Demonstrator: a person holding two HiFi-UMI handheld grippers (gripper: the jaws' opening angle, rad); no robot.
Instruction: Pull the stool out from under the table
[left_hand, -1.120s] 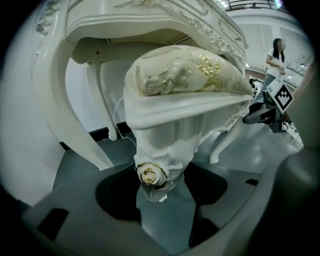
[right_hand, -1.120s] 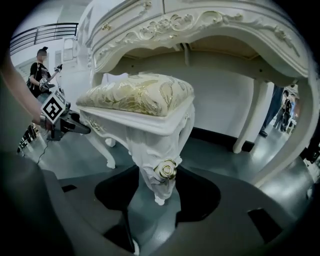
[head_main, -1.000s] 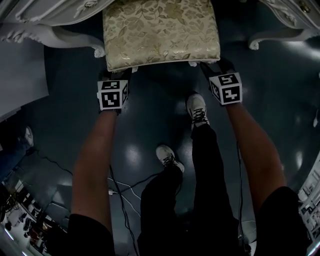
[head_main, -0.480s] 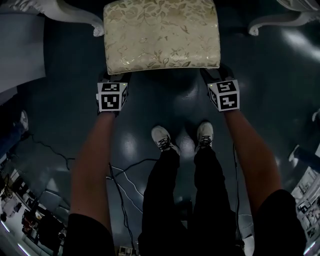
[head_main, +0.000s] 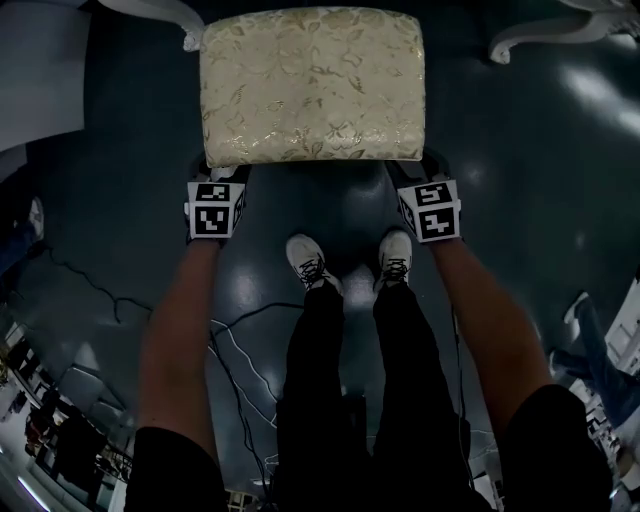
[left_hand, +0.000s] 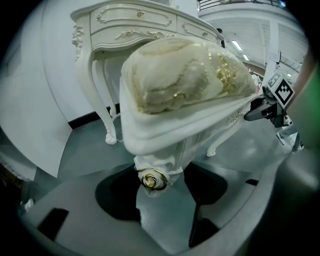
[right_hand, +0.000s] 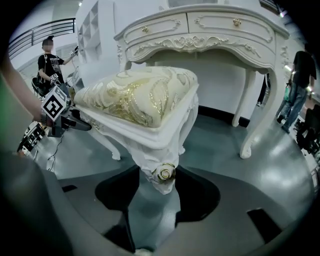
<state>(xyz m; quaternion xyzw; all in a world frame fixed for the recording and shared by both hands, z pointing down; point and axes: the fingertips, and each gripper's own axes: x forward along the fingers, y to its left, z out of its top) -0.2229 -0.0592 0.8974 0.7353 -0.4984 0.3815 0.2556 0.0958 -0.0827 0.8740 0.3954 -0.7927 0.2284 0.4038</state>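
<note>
The stool has a gold-patterned cushion and white carved legs, and stands on the dark floor just in front of my feet. My left gripper is shut on its near left corner leg and my right gripper on its near right one. In the left gripper view the leg top with a gold rose sits between the jaws of the left gripper, under the cushion. The right gripper view shows the same at the right gripper, with the rose-carved corner below the seat.
The white ornate table stands behind the stool; only its curved leg ends show at the top of the head view. Cables lie on the floor by my shoes. Bystanders stand at the sides. A white panel is at far left.
The stool has slid toward me, out from under the table, with both grippers still on its corners. My feet have stepped back and now stand side by side.
</note>
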